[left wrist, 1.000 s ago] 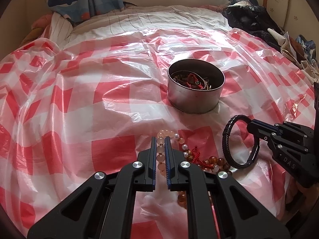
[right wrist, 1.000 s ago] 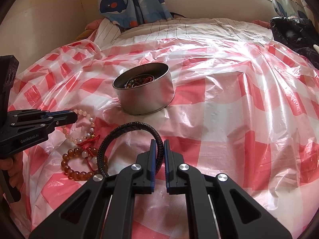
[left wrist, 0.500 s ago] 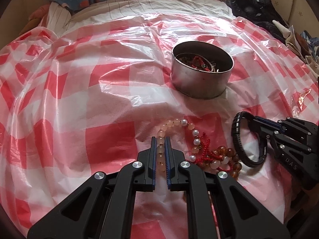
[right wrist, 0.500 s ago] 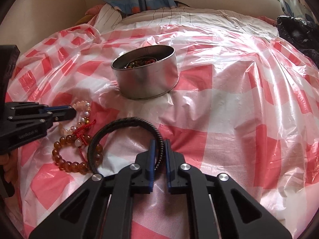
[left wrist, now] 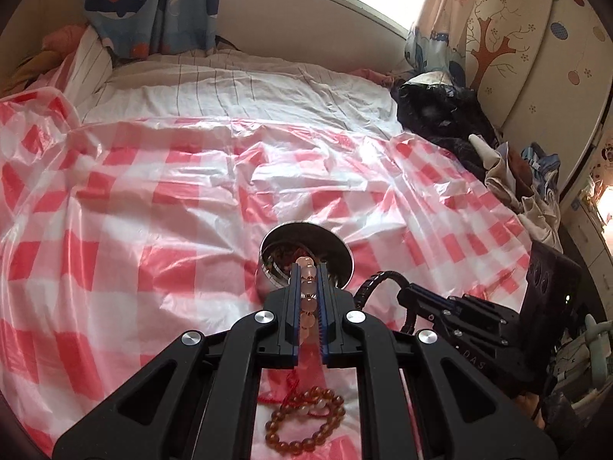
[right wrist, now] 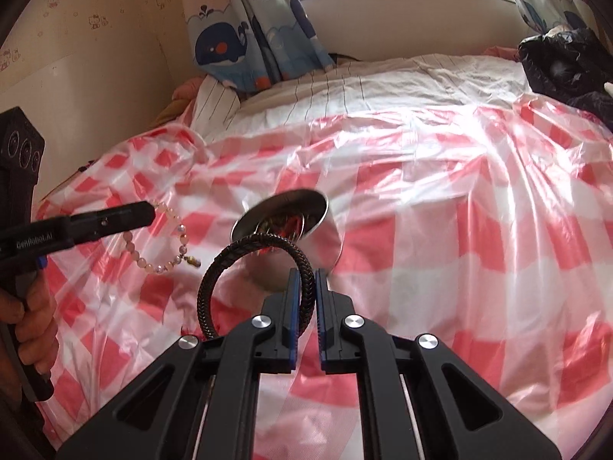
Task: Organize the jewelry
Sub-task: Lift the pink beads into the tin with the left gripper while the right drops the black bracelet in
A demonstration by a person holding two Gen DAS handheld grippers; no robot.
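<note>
**A:** While both bracelets hang in the air, we'd call this roughly the middle of the job. Our left gripper [left wrist: 307, 276] is pinched down on the pale pink bead bracelet [right wrist: 161, 245], and in the right wrist view its loop dangles free of the bed, just left of the metal tin [right wrist: 291, 222].

**B:** Same story on our other side. The right gripper [right wrist: 304, 287] is clamped on the black braided bracelet [right wrist: 245, 264], which stands up as a ring in front of the tin, near side.

**A:** What's done, as far as we can see: the tin already has some reddish and metallic pieces in it. We can't make out exactly what they are.

**B:** What's left: the two bracelets we're holding aren't in the tin yet. And the amber bead bracelet [left wrist: 306, 421] with its red cord [left wrist: 285, 391] is lying on the red-and-white checked plastic sheet [left wrist: 115, 249], near edge, under our left gripper.

**A:** So we figure three pieces to go. The tin looks tilted in the right wrist view, but that might just be the fisheye, we can't tell.

**B:** Agreed. Dropping in the pink one looks closest.
</note>
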